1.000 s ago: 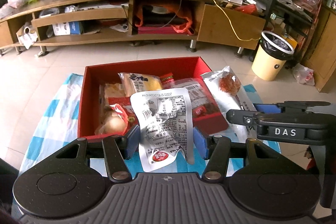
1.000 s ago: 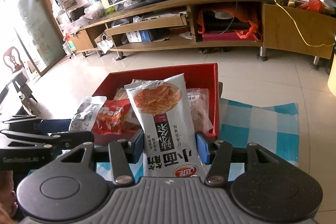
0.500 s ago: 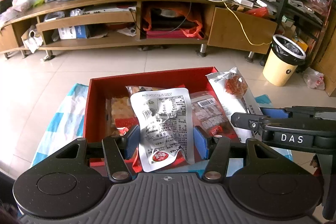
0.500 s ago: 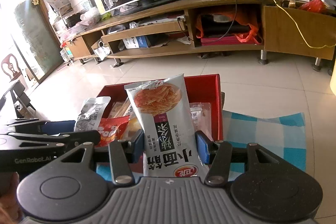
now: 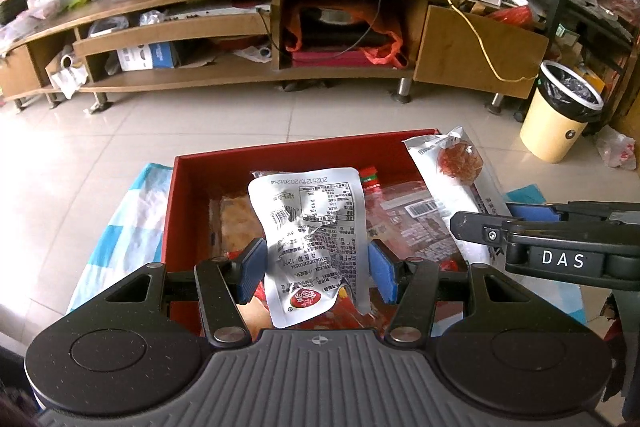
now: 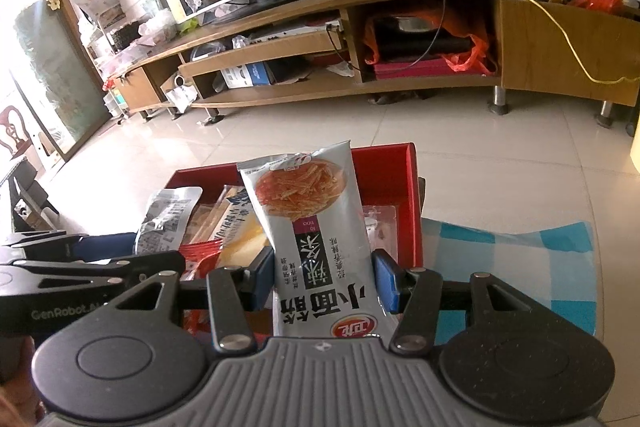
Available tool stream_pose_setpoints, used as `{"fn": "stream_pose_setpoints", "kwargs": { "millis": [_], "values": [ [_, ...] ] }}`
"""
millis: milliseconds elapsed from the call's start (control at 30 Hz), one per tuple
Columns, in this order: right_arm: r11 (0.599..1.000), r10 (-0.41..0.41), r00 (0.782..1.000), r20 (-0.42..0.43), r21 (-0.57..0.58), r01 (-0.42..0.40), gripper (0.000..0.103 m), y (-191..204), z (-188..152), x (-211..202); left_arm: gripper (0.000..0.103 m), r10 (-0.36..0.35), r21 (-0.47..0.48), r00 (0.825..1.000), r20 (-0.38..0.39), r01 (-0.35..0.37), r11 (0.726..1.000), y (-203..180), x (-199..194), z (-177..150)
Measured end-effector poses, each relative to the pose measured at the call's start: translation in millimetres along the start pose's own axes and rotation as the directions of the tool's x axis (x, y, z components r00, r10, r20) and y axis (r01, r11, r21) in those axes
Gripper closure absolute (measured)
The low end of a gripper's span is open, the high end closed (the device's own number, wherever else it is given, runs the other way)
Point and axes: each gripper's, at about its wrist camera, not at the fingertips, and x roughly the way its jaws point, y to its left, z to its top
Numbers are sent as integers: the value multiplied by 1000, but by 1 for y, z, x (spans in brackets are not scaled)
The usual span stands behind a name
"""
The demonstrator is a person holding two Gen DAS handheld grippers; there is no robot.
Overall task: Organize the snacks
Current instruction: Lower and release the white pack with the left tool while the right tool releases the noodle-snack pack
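- Left wrist view: the left tool (image 5: pixel 316 267) is clamped on a silver pouch (image 5: pixel 310 231), printed side to the camera. The pouch's long axis runs along the fingers, toward 12 o'clock.
- The red box (image 5: pixel 182 203) lies straight ahead and below, and the pouch hangs over its near half. I judge a short drop would land it inside.
- Packets already fill the box: a clear pack (image 5: pixel 412 223) at 2 o'clock and a flat tan one at 10 o'clock, so little bare floor shows.
- The right tool crosses at 3 o'clock, close by, and could bump the left one.
- Right wrist view: the right tool (image 6: pixel 324 281) is clamped on a noodle pack (image 6: pixel 316 227), long axis toward 12 o'clock.
- The box's right wall (image 6: pixel 412 203) stands at 1 o'clock, with checked cloth (image 6: pixel 512 259) on the worktop beyond at 3 o'clock.
- The left tool and its pouch sit at 9 to 10 o'clock.
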Motion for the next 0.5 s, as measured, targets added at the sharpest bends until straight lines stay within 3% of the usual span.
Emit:
{"fn": "stream_pose_setpoints", "kwargs": {
  "millis": [300, 500],
  "values": [
    [1000, -9, 1000, -17, 3, 9, 52, 0, 5, 21, 42, 26, -2, 999, -33, -26, 1000, 2, 18, 1],
    [1000, -22, 1000, -19, -2, 22, 52, -1, 6, 25, 24, 42, 3, 998, -36, -42, 999, 1, 20, 0]
  ]
}}
